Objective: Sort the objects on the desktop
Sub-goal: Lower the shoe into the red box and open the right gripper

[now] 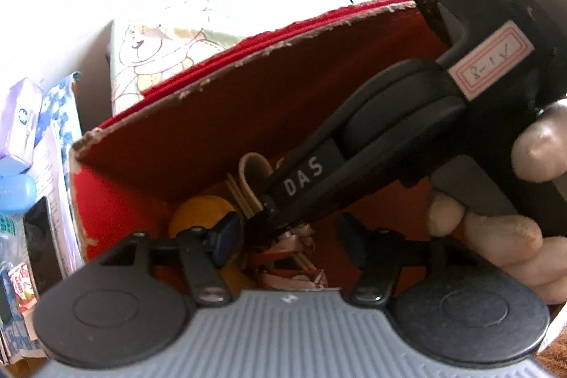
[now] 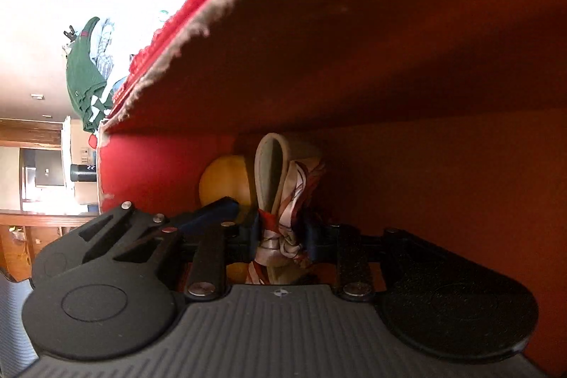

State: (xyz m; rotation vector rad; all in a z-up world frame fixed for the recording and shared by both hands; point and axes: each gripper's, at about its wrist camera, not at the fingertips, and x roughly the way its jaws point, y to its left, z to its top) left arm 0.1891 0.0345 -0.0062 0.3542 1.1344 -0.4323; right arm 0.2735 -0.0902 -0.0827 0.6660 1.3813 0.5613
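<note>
Scarf bundle (image 2: 283,222) between right hand-held gripper (image 2: 283,236) fingers

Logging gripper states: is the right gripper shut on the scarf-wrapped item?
Shut: the right gripper pinches the scarf-wrapped item inside the red box.

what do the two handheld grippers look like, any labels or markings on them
Both are matte black plastic with a ribbed grey base plate, two round black discs and linkage bars with silver rivets leading to dark blue jaws. The right gripper, seen from the left wrist view, carries white "DAS" lettering, a red-bordered white sticker handwritten "8-1" and a small green light. The left gripper shows no lettering.
</note>
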